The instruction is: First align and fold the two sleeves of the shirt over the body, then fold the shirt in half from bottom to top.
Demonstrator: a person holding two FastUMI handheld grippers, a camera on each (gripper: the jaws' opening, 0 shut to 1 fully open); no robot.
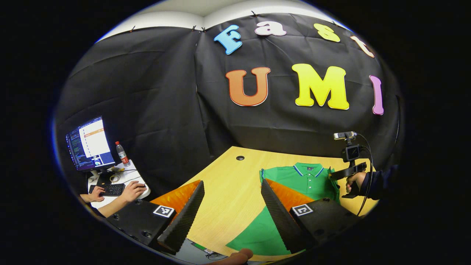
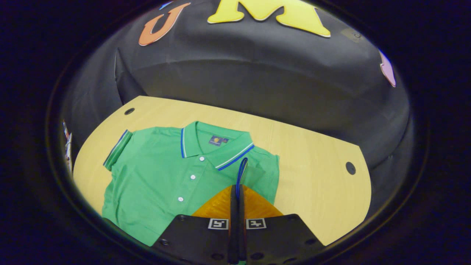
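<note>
One sleeve (image 2: 245, 173) pinched in right hand-held gripper (image 2: 237, 191), folded inward.

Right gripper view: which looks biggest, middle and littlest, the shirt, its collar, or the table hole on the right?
Largest to smallest, as they look here:
1. green shirt
2. collar
3. table hole
The hole sits farther out on the table, so only its look is ranked.

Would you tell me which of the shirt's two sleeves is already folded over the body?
The sleeve pinched in the right gripper, its striped cuff lying over the chest; the other sleeve lies spread flat.
</note>
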